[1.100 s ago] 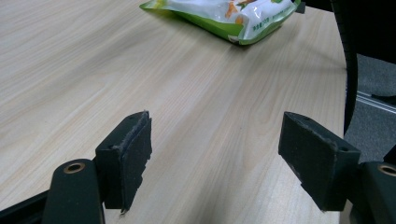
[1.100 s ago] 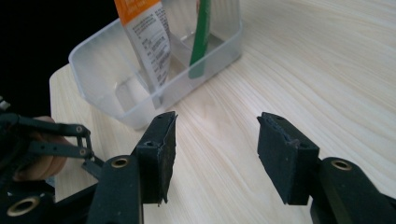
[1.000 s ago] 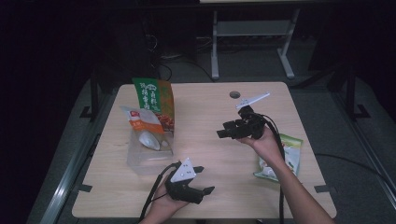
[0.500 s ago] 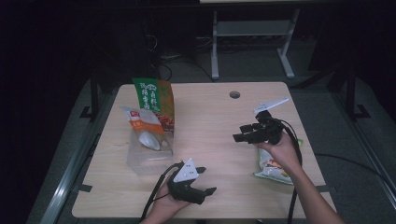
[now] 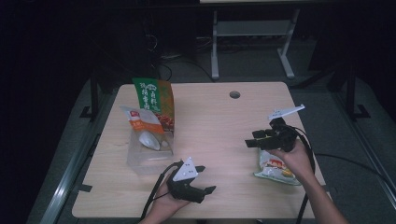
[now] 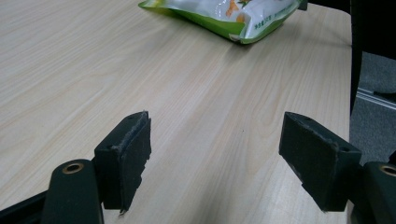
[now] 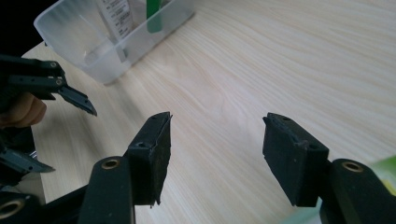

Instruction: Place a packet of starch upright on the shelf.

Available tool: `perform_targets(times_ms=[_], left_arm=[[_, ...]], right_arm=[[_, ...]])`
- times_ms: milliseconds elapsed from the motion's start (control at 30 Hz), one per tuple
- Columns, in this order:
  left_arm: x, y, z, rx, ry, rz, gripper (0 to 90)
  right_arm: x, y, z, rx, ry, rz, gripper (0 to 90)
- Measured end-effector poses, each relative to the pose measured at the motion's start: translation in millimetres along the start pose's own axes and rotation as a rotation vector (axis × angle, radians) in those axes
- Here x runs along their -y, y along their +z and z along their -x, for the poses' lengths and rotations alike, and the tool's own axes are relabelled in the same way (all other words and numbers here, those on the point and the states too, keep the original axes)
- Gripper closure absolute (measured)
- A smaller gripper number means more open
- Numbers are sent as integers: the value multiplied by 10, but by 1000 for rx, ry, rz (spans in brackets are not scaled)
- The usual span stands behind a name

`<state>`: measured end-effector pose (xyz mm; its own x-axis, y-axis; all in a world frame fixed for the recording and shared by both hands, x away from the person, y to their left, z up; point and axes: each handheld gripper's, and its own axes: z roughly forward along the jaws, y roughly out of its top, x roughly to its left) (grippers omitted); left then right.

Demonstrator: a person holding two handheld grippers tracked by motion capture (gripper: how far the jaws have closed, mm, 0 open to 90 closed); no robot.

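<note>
Meanwhile both tongs spread, empty; right tongs (image 5: 251,141) over snack bag (image 5: 275,170); clear bin (image 5: 148,158) beside left tongs (image 5: 208,190)

The pale wooden surface (image 5: 219,126) carries a clear plastic bin (image 5: 148,156) beyond the left claw (image 5: 205,190) and a green snack bag (image 5: 275,170) under the right claw (image 5: 250,140).
</note>
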<state>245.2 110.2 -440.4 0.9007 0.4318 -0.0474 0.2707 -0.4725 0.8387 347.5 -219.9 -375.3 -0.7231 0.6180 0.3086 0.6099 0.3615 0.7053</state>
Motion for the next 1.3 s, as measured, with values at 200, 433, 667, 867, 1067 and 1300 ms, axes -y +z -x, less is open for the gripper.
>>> perform_targets(times_ms=[200, 433, 667, 867, 1067, 1300], left_arm=[[-3, 11, -9, 0, -3, 0, 244], [-6, 26, -4, 5, -1, -5, 243], [-6, 42, 7, 8, 1, -8, 243], [-13, 81, 6, 20, -8, -16, 244], [-37, 124, 27, 28, -5, -13, 247], [-185, 282, 63, 52, 7, -16, 270]], right_arm=[[162, -75, 58, 3, 23, 11, 407], [343, -188, 135, 33, 57, 2, 393], [469, -244, 173, 62, 62, -19, 388], [615, -352, 220, 89, 88, -18, 385], [683, -428, 253, 107, 94, -16, 380], [748, -530, 318, 156, 112, -28, 366]])
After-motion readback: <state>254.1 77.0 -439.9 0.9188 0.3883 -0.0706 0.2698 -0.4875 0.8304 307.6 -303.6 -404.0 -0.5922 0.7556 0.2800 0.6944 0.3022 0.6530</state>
